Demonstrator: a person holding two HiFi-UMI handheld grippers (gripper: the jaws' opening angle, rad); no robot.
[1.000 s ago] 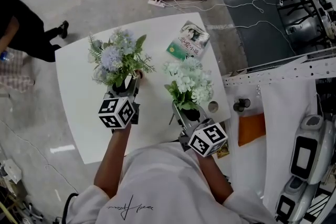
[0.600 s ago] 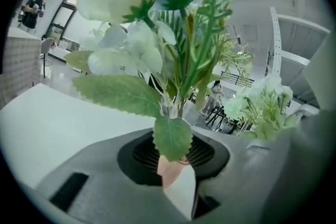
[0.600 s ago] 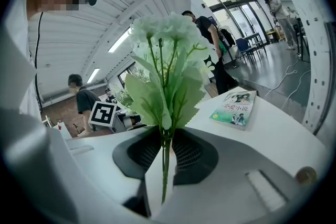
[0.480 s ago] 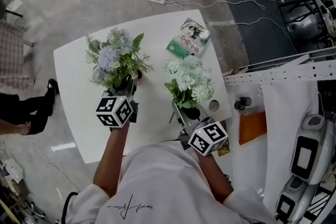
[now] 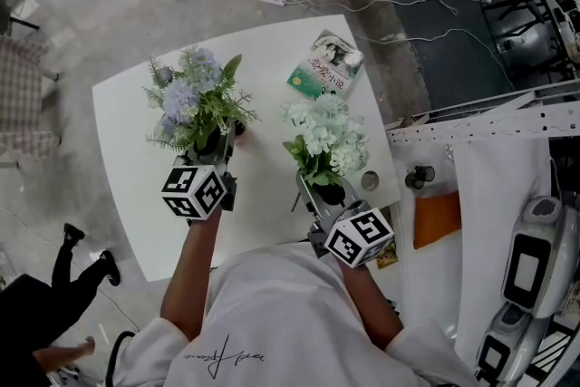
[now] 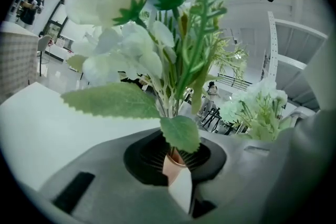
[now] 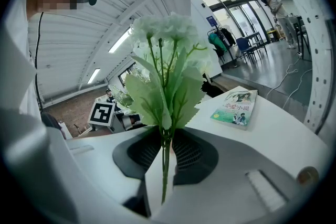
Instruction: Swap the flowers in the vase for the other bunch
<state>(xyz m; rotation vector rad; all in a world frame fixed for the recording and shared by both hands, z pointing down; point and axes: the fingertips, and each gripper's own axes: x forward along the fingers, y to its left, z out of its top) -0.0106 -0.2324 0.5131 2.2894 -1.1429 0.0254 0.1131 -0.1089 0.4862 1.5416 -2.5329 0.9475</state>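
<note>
Two bunches are in my claws at once, and that is the awkward part. My left claw (image 5: pixel 227 143) has just been closing, and its jaws now sit narrow on the copper neck of the vase (image 6: pixel 172 166), as I read it, right where the blue bunch (image 5: pixel 193 97) comes out. A broad leaf hangs over the spot, so I cannot say whether the pads also catch the stems. That vase stands at about 10 o'clock on the tabletop (image 5: pixel 127 131). My right claw (image 7: pixel 164 176) is pinched tight on the thin stems of the white bunch (image 7: pixel 167 65), holding it upright at about 4 o'clock, with a book (image 5: pixel 324 68) lying at 1 o'clock.

Several things could go wrong from here. With both claws full, neither is free to pull the blue flowers out. If I lift with the left, the vase will probably come up with them, or tip if the grip is off-centre. The white stems are slim and the head is top-heavy, so a quick swing may let the bunch twist or droop between the pads. The two bunches are also near each other, and bringing them closer may tangle the foliage and drag one out of line.
</note>
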